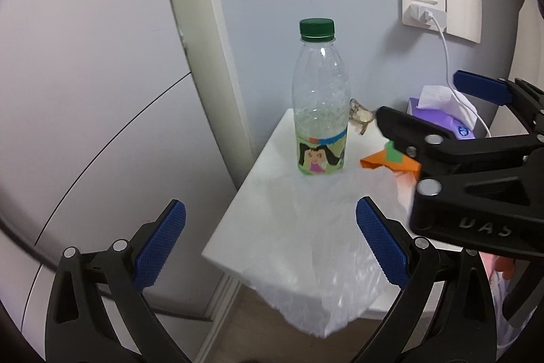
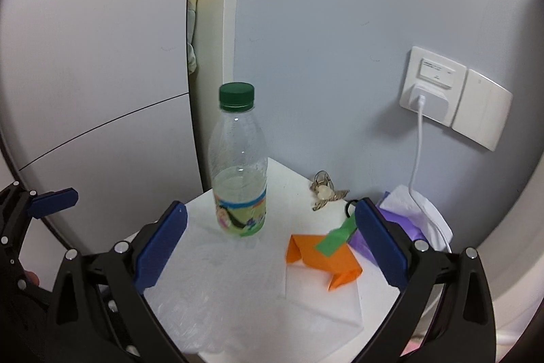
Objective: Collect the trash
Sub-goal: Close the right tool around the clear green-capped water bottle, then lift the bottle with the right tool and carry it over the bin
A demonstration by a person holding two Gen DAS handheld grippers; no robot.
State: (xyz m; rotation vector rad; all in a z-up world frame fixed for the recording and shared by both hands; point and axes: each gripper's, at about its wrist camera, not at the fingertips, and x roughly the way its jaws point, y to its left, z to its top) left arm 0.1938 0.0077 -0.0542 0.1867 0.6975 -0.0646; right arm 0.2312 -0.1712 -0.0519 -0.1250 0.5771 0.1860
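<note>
Right gripper (image 2: pixel 270 247) wide open, holding nothing; folded orange paper (image 2: pixel 321 256) lies on white table (image 2: pixel 299 182) at 1 o'clock, long axis 10-to-4. Left gripper (image 1: pixel 270 247) also open and empty, farther off.

Standing upright on the white counter (image 2: pixel 272 179): a clear plastic bottle with a green cap (image 2: pixel 239 165). To its right, lying flat, a folded orange paper piece (image 2: pixel 318 257); behind that, by the wall, a small tan trinket (image 2: pixel 324 193); farthest right, a purple tissue pack (image 2: pixel 401 216). In front, draped over the edge, a translucent plastic bag (image 1: pixel 326 247).
</note>
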